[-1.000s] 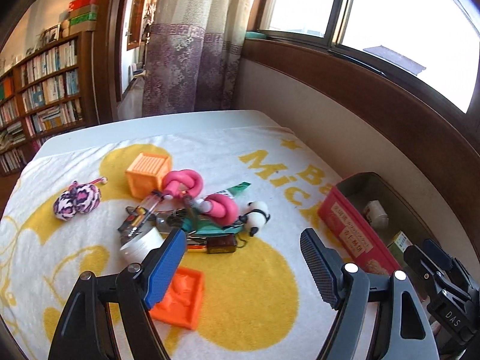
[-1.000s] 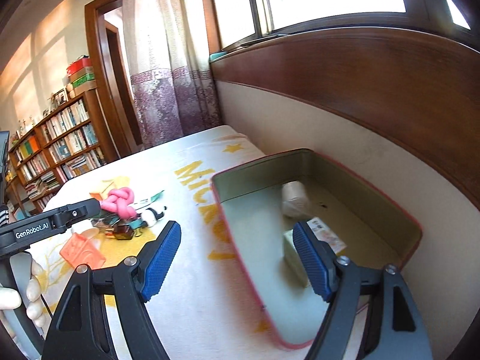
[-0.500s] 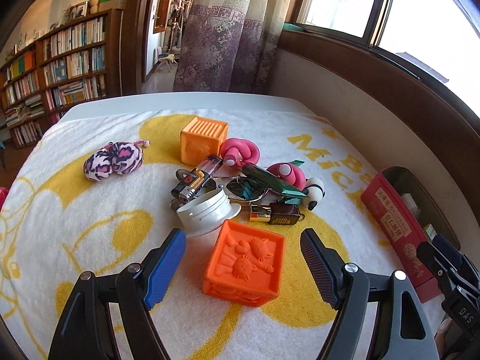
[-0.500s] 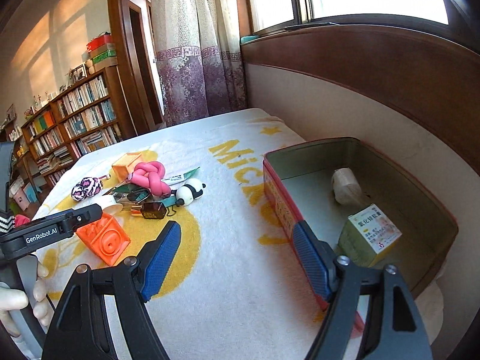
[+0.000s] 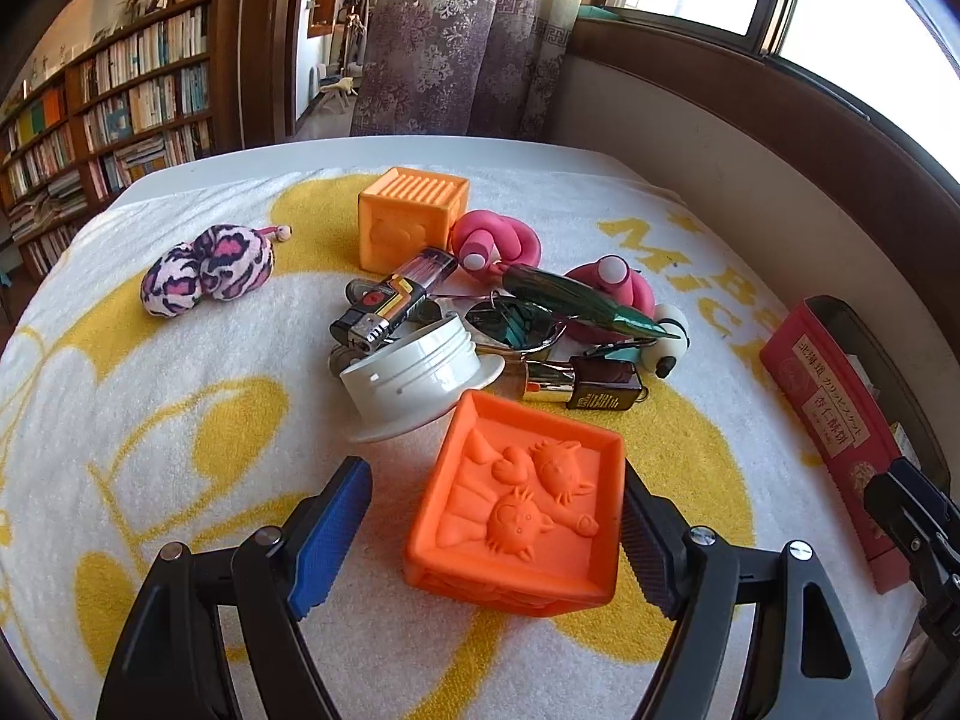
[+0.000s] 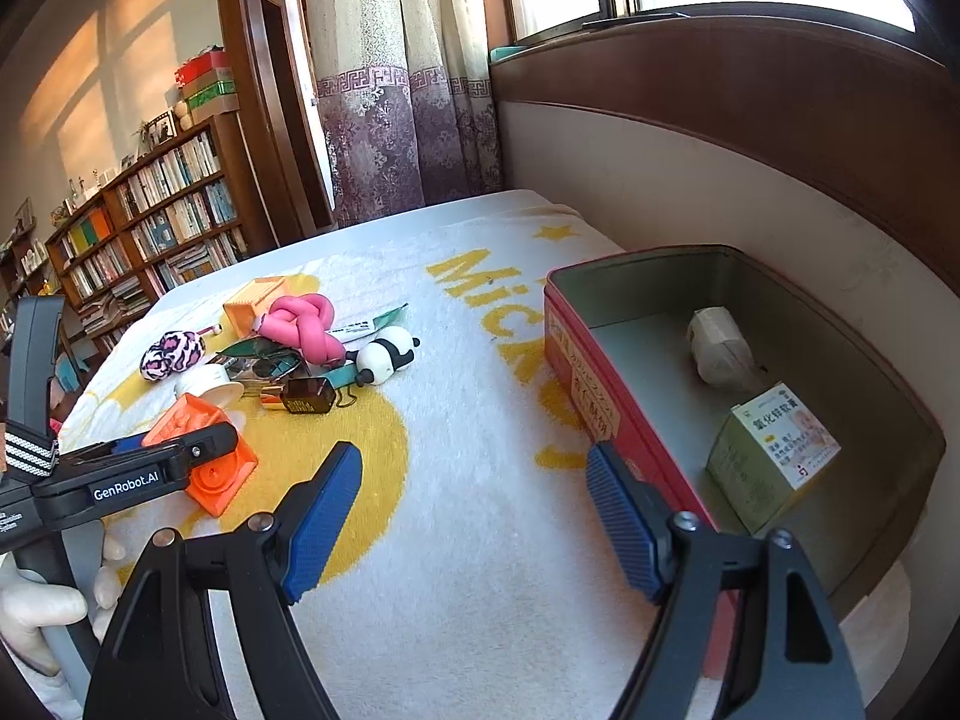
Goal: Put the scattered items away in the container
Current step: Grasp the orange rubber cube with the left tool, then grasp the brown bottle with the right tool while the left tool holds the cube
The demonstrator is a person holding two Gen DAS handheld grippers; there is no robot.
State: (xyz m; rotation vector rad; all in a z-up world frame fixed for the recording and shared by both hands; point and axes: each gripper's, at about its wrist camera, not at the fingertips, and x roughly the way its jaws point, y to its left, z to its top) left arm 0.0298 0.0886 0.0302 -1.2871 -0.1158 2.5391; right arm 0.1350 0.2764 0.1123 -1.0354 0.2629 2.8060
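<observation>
**A:** What did your left tongs (image 5: 489, 531) have just then?

**B:** Nothing gripped. You held them spread wide around the orange relief block (image 5: 517, 513), which lay on the towel (image 5: 180, 372). The right finger (image 5: 651, 546) sat just beside the block's edge, though I couldn't tell whether it touched; the left finger (image 5: 330, 540) stood apart from it.

**A:** And your right tongs (image 6: 474, 525)?

**B:** Also spread wide and empty, hovering over bare towel, with the right finger (image 6: 624, 525) in front of the red tin (image 6: 576, 360).

**A:** What lay past the block?

**B:** A white screw lid (image 5: 420, 372) just behind it, then a dark little bottle (image 5: 585, 384), a lighter (image 5: 393, 303), a green wrapper (image 5: 576, 297), a panda toy (image 5: 669, 336) and a pink knotted tube (image 5: 498, 240), all heaped together. Farther back stood an orange cube (image 5: 411, 225), and well to the left a leopard-print pouch (image 5: 207, 267).

**A:** Where was the container?

**B:** The tin sat at the right edge of the surface, against the wall, open. Inside you had a green carton (image 6: 774, 456) nearer and a white wrapped bundle (image 6: 717, 348) beyond it.
</observation>
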